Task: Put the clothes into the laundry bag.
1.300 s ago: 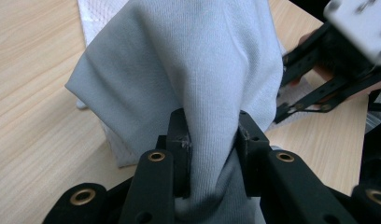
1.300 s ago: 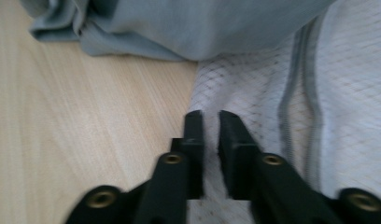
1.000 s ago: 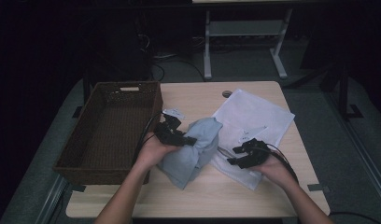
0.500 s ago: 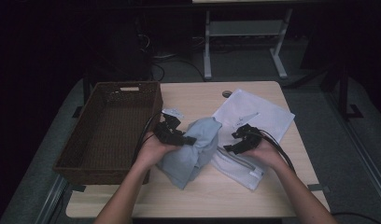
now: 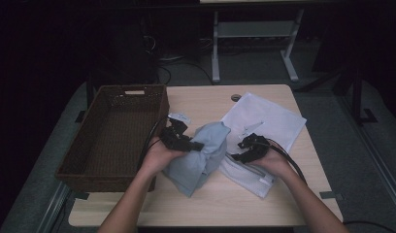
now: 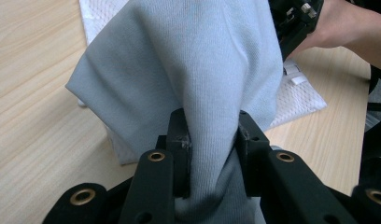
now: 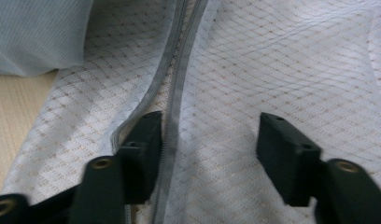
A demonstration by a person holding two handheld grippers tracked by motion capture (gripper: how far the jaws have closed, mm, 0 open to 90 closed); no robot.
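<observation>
No readable writing or brand can be made out anywhere. The wooden table (image 5: 283, 194) carries a dark woven basket (image 5: 113, 131) along its left edge, rectangular, long axis running away from the person. A white mesh laundry bag (image 5: 269, 121) is laid flat right of centre, its grey zipper (image 7: 177, 88) running between the right gripper's (image 7: 209, 135) parted jaws (just been closing, nothing pinched). A soft grey knit garment (image 5: 201, 155), bunched beside the basket, is clamped by the left gripper (image 6: 212, 140).
</observation>
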